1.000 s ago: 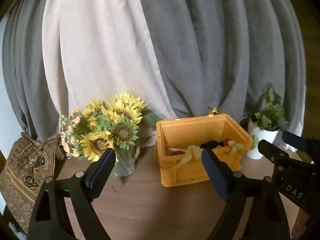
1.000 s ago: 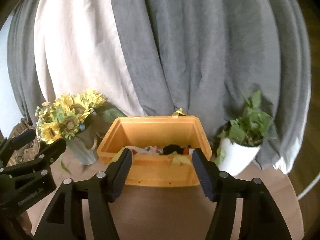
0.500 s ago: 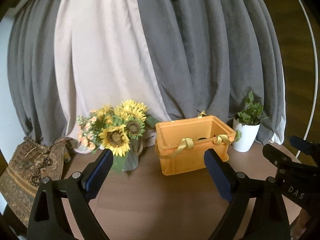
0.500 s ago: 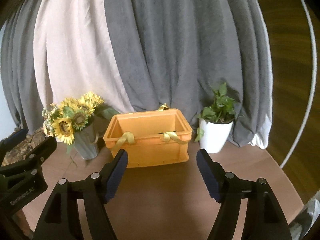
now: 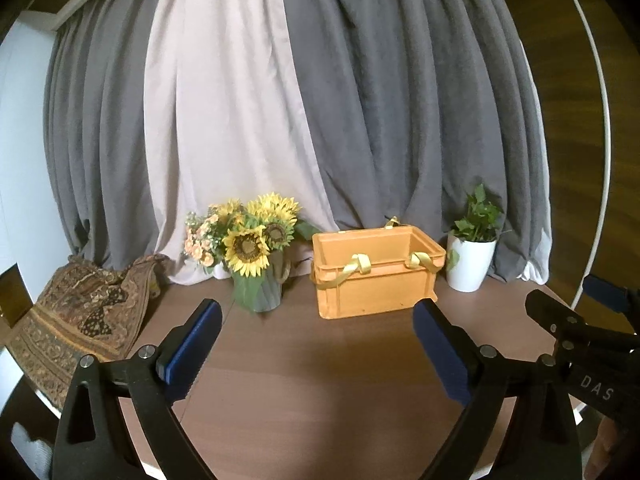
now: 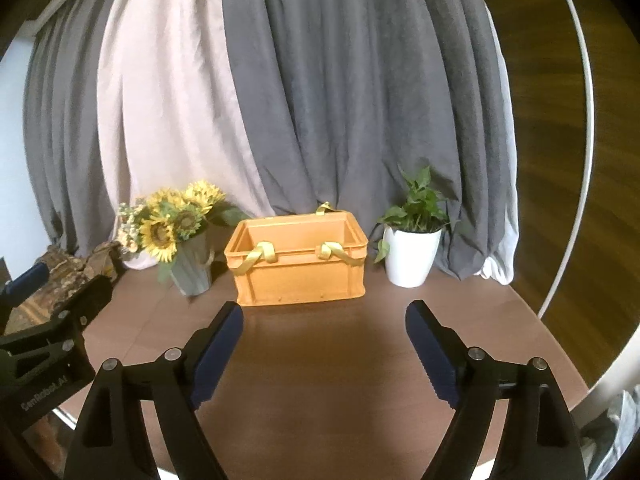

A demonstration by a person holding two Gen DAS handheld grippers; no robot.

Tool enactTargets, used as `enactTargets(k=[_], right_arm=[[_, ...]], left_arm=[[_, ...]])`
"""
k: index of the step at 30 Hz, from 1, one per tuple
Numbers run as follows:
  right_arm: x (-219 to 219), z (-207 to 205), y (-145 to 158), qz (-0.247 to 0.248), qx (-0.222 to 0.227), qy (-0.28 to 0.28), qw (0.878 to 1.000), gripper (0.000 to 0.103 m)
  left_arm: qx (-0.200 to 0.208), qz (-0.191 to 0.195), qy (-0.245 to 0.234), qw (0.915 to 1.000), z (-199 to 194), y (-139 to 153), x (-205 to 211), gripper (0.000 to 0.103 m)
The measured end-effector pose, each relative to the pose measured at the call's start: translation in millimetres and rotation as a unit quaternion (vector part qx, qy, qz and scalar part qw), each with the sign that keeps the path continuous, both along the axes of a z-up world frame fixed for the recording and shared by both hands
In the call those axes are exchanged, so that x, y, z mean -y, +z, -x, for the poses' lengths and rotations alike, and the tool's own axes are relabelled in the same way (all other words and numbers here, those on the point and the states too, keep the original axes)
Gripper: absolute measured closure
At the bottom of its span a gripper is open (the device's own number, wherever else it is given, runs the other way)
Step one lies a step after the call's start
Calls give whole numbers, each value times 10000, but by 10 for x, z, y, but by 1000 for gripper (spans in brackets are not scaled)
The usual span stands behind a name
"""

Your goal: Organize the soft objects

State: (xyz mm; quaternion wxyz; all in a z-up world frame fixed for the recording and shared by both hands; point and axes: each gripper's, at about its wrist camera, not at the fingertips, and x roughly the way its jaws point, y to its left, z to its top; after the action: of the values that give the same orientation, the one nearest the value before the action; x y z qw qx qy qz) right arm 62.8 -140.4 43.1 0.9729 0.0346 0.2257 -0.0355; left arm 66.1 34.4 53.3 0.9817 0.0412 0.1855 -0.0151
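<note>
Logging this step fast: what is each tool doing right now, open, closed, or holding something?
Left tool: open, holding nothing, jaws just been opening.
Right tool: open, holding nothing, jaws just been opening.

Crate (image 5: 376, 280) on table (image 5: 320, 360), ahead of left gripper (image 5: 316, 344), well apart. Vase (image 5: 260, 292) left of crate; plant pot (image 5: 469, 262) right of crate. Cloth (image 5: 80, 312) far left, at table edge. Curtain (image 5: 320, 100) behind all. Right gripper (image 6: 324, 344) right of left gripper.
</note>
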Motion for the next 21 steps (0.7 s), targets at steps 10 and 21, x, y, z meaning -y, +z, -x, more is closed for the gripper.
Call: enactTargets(k=[10,21], right_arm=[[98,565,13,27,23,92,10000,18],[180,949,49,75,151,68,9998,18]], left_arm=[[222,-59,54,9997,634,39,76,1],[282,-102,36,9995,1006,91,168,0]])
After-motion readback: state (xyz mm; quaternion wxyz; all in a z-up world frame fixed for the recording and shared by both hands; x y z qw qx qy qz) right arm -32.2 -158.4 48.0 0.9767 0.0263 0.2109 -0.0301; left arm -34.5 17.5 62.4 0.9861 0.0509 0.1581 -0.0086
